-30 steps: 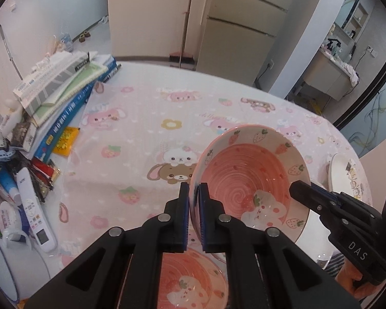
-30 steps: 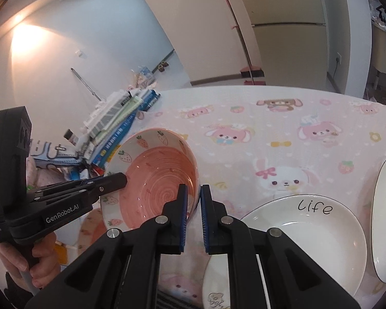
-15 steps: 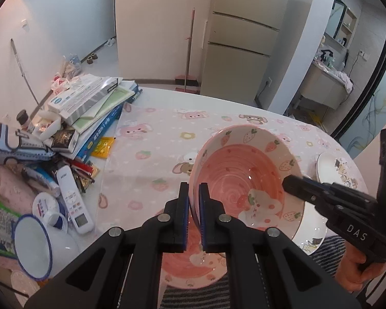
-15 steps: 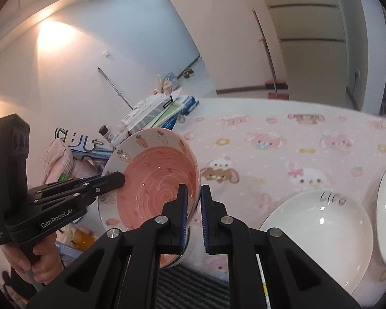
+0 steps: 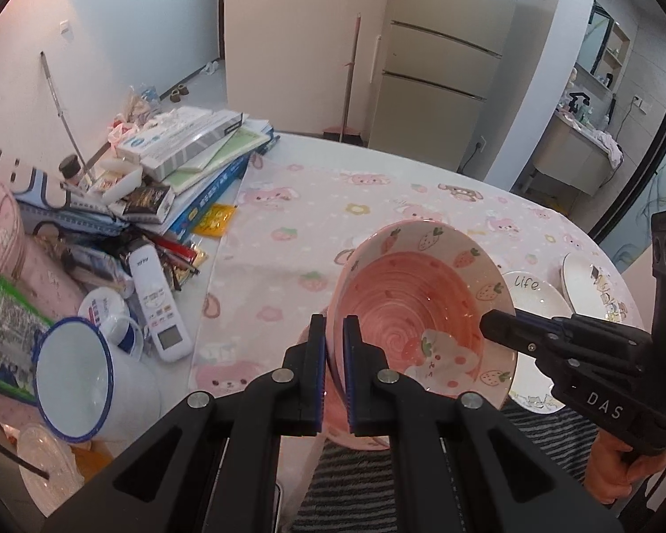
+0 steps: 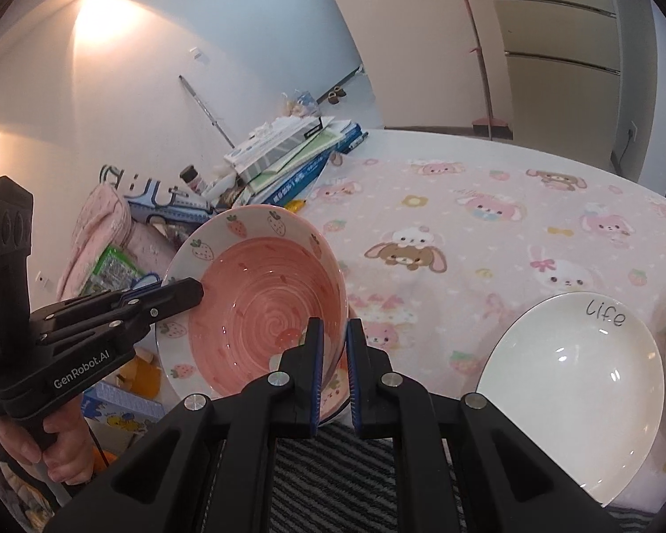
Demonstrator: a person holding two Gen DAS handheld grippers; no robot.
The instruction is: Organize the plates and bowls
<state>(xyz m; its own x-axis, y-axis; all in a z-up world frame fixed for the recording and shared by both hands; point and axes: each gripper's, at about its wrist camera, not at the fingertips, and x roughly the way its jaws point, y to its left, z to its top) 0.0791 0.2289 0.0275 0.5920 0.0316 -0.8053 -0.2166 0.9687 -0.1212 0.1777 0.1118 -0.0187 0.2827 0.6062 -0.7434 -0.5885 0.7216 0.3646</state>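
Note:
A pink strawberry-pattern bowl (image 5: 417, 306) is held in the air, tilted, above the table's near edge. My left gripper (image 5: 334, 333) is shut on its left rim. My right gripper (image 6: 334, 337) is shut on its right rim; it shows in the left wrist view (image 5: 501, 326) too. The same bowl shows in the right wrist view (image 6: 262, 306), where the left gripper (image 6: 191, 288) clamps its far rim. A second pink bowl (image 5: 359, 437) lies below, mostly hidden. A white "life" plate (image 6: 572, 382) and another white plate (image 5: 595, 286) lie on the pink tablecloth at the right.
A stack of books and boxes (image 5: 191, 155), a white remote (image 5: 155, 302), an enamel mug (image 5: 75, 382) and clutter crowd the table's left side. The pink cartoon tablecloth (image 5: 333, 222) covers the middle. A fridge (image 5: 439, 75) stands behind.
Both grippers have lifted the pink bowl up and back toward the near edge. The table now lies farther below.

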